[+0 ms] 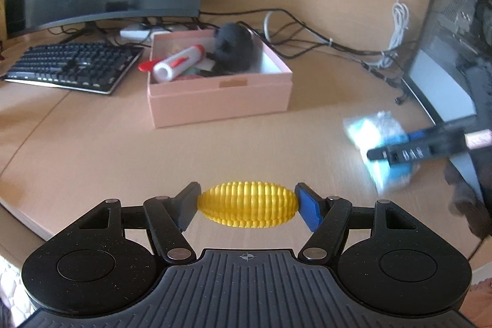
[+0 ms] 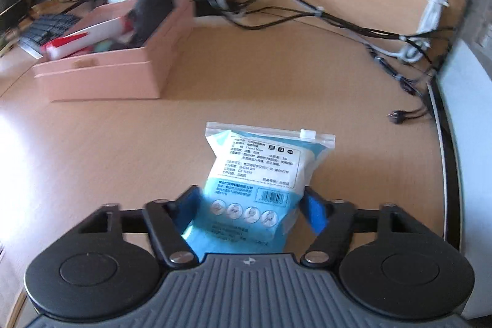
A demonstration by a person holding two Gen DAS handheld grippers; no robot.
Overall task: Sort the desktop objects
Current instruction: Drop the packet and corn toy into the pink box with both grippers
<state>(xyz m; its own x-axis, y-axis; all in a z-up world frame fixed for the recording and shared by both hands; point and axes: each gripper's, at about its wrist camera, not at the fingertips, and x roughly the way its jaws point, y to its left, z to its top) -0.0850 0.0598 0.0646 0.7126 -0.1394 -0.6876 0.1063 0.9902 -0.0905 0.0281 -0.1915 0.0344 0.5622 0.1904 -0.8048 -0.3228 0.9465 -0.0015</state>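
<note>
Left gripper (image 1: 247, 206) pinched a yellow ribbed ball (image 1: 247, 204) endwise, held above the desk (image 1: 92, 149). Right gripper (image 2: 250, 205) had both pads pressed on a blue-white packet (image 2: 261, 171) lying on the desk. Pink box (image 1: 221, 96) sat beyond, already holding a white-red tube (image 1: 176, 63) and a black lump (image 1: 233, 46).

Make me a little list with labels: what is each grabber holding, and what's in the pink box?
left hand-held gripper: shut on yellow ribbed oval toy, ends between pads
right hand-held gripper: around blue and white plastic wipes packet, pads at its sides
pink cardboard box: open, holds white and red tube and dark fuzzy lump
surface: light wooden desk
</note>
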